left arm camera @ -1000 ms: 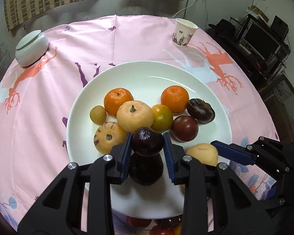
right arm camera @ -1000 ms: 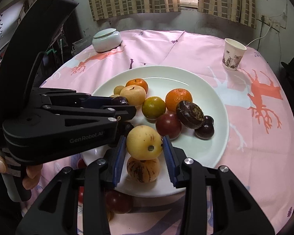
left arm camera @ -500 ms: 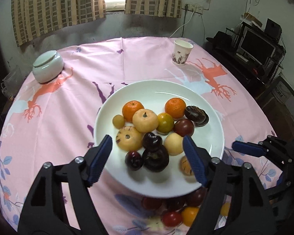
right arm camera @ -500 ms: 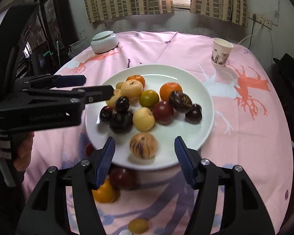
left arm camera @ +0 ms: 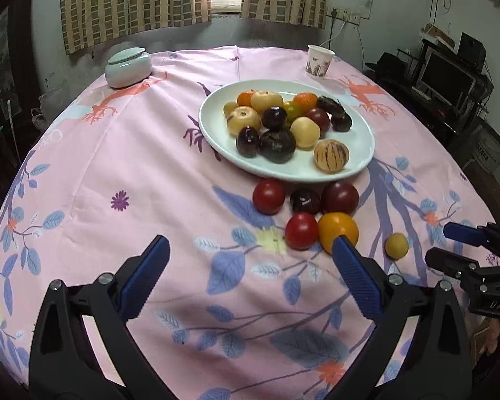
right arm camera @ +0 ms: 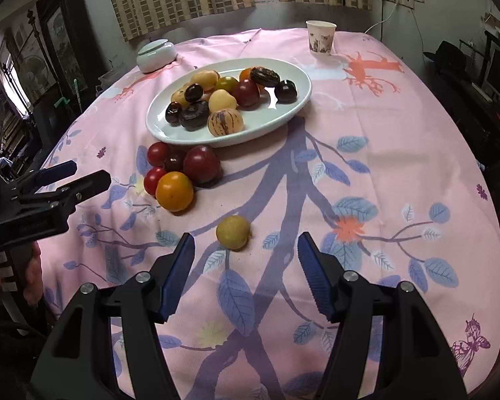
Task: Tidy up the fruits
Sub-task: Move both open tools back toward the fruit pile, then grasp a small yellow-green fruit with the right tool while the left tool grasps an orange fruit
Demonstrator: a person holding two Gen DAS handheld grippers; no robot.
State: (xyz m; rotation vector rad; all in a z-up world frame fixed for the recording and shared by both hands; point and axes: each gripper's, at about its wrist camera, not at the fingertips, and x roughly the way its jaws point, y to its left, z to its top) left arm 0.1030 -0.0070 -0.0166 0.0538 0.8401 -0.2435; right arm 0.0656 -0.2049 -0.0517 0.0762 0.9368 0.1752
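The white oval plate (right arm camera: 285, 113) sits toward the far middle of the round table, heaped with oranges, pale yellow fruits, dark plums and one striped yellow melon-like fruit (right arm camera: 225, 122) near its front rim. Off the plate at about six o'clock, five loose fruits huddle on the pink leaf-printed tablecloth (right arm camera: 366, 153): red and dark round ones and a glossy orange tomato-like fruit (right arm camera: 174, 191), touching one another. A small dull-yellow round fruit (right arm camera: 233, 232) lies alone, nearer the person. The right gripper (right arm camera: 246, 270) hangs just short of that lone fruit, blue pads apart and nothing between them; the left gripper (left arm camera: 250, 276) has its jaws opening wide over bare cloth, with the cluster at its one o'clock. I'd worry about rolling: these are round, smooth things on loose cloth, so a pad nudging one could send it off toward the table's edge, or scatter the cluster. Dropping more onto that crowded heap might dislodge the striped fruit.
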